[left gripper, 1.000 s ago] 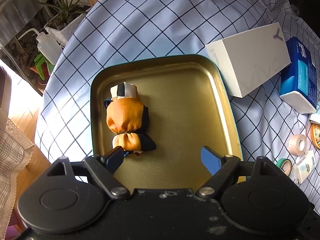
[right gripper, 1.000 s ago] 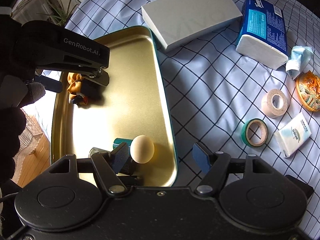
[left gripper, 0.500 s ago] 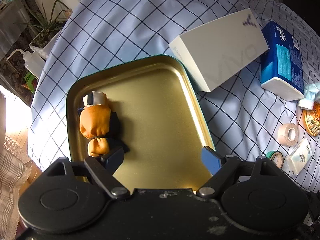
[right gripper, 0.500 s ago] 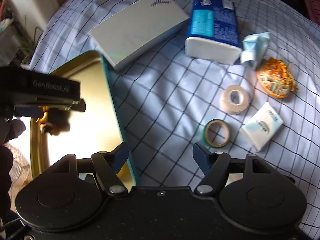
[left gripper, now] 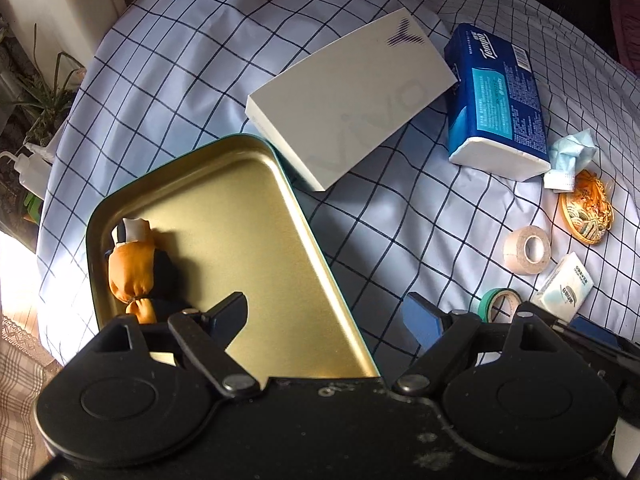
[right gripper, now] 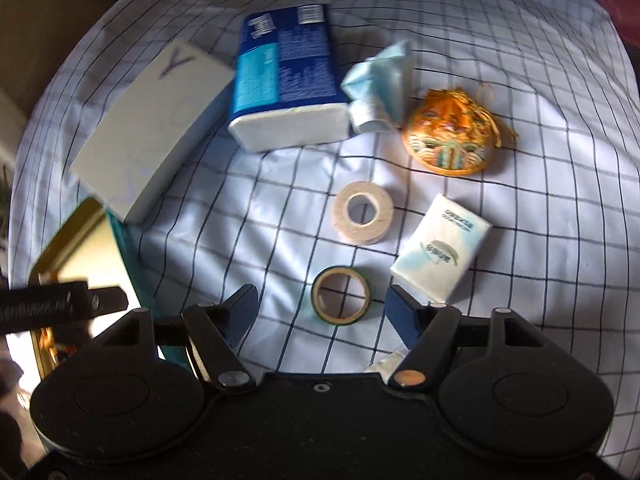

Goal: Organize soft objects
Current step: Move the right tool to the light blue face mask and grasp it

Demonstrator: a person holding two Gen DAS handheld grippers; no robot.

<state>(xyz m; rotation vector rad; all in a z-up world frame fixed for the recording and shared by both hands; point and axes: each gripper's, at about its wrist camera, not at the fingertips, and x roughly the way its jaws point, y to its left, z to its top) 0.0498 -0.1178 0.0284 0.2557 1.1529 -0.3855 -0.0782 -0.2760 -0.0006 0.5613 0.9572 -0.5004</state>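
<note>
**Between picks: one soft toy in the tray, more soft stuff waiting on the cloth**

Left wrist view: left tongs (left gripper: 324,312) spread wide, nothing between them, hanging over the near edge of the gold tray (left gripper: 248,152). One orange cloth toy (left gripper: 132,268) already lies in the tray's left side, touching the wall. Right of the tray, on the checked cloth (left gripper: 180,60): white box (left gripper: 348,100), purple "Y" mark on top, faint "vivo" on the lid. Just beside it a blue tissue pack (left gripper: 496,96), reads "Tempo". Fine print too small to read.

Right wrist view (a bit blurred): right tongs (right gripper: 320,312) also apart and empty, hovering right over a green tape roll (right gripper: 341,295). Near it: beige tape roll (right gripper: 363,213), small tissue pack (right gripper: 440,248) w/ writing too blurred to read, crumpled blue mask (right gripper: 380,84), orange pouch (right gripper: 452,136). Left tongs' arm shows at the left edge, lettering smeared.

My read: step = choosing the next soft item. Tape isn't soft, so next move prob. calls for reaching past it to the small pack, mask or pouch, closing gently, then carrying to the tray.
</note>
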